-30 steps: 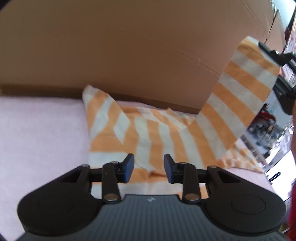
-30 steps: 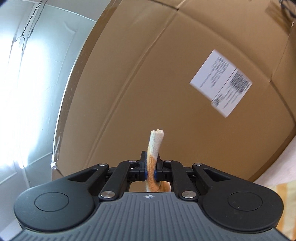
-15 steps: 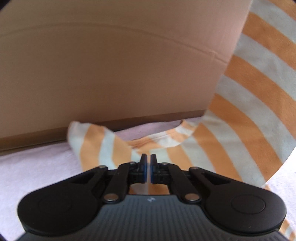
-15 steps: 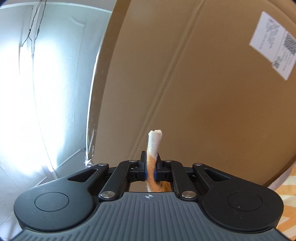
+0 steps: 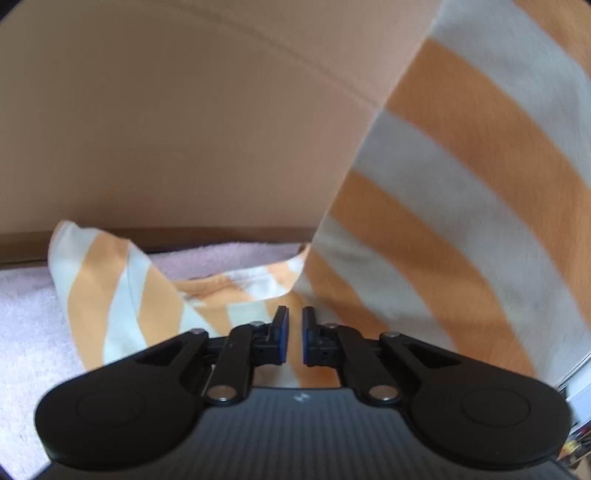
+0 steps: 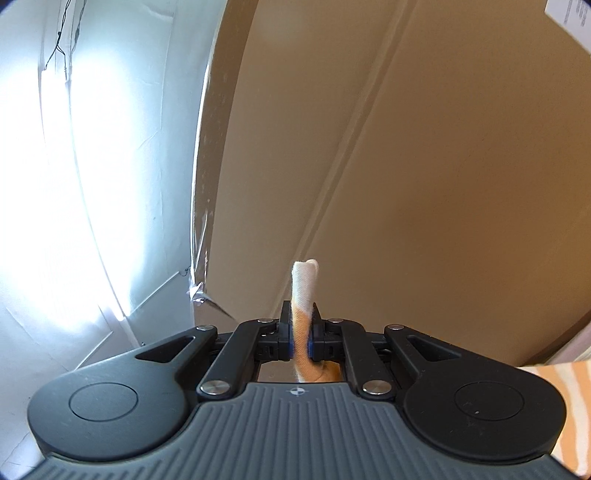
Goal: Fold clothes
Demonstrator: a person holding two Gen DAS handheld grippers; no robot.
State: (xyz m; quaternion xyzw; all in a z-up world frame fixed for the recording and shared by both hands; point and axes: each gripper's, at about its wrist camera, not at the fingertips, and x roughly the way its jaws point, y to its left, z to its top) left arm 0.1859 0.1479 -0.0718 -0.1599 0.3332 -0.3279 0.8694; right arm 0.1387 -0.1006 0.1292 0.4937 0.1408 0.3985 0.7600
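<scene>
Only the left view shows the cardboard box, pink towel and the orange-striped garment rising rightward; left gripper is closed (whether on cloth, I cannot tell). Right gripper pinches a bunched edge.

A large cardboard box stands at twelve o'clock behind a pink towel; a white label sits at one o'clock.

Two matching black handheld grippers

The left gripper and right gripper each have a ribbed grey body, round black side lobes, silver screws on angled black links, blue-edged pads and a small white centre mark.
</scene>
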